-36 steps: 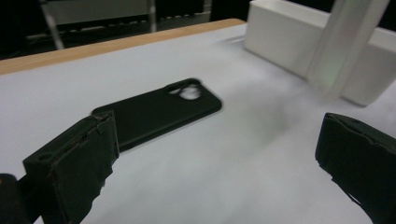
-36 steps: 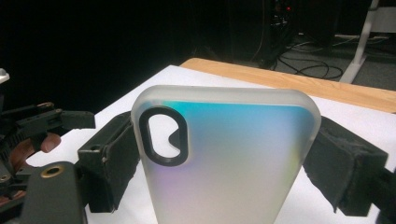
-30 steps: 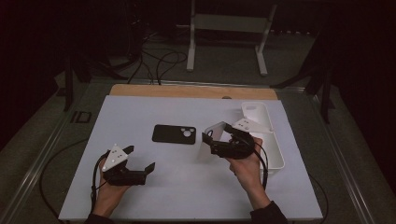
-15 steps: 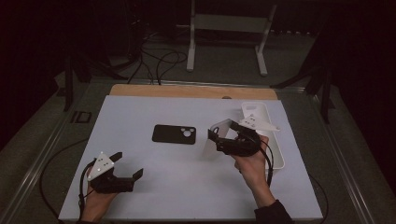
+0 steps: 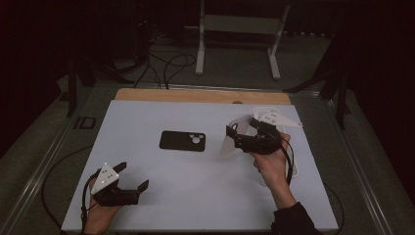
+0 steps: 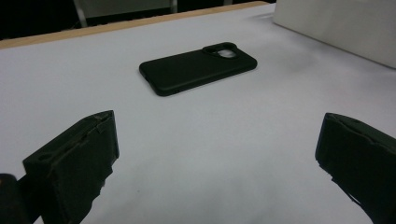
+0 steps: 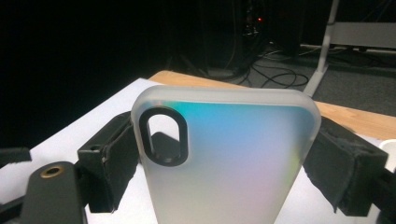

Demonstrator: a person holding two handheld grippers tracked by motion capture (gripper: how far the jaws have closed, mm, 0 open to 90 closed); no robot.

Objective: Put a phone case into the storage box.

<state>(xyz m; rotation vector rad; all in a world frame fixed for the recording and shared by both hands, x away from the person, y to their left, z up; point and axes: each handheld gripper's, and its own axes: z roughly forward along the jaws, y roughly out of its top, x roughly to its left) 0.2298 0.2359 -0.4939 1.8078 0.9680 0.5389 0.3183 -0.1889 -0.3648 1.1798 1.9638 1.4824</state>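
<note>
Right now the right gripper (image 5: 235,138) is clamped on a frosted, iridescent phone case (image 7: 224,163), holding it tilted just above the white table (image 5: 195,196) near the white tray (image 5: 293,166) at the right edge, so the carrying step seems in hand and the next move likely calls for setting it down flat and easing the jaws apart. Meanwhile the left gripper (image 5: 132,178) rests near the front left corner with its jaws spread wide and nothing between them, well apart from the black phone case (image 5: 182,141) lying flat mid-table. I count two phone cases, two grippers and one tray.
</note>
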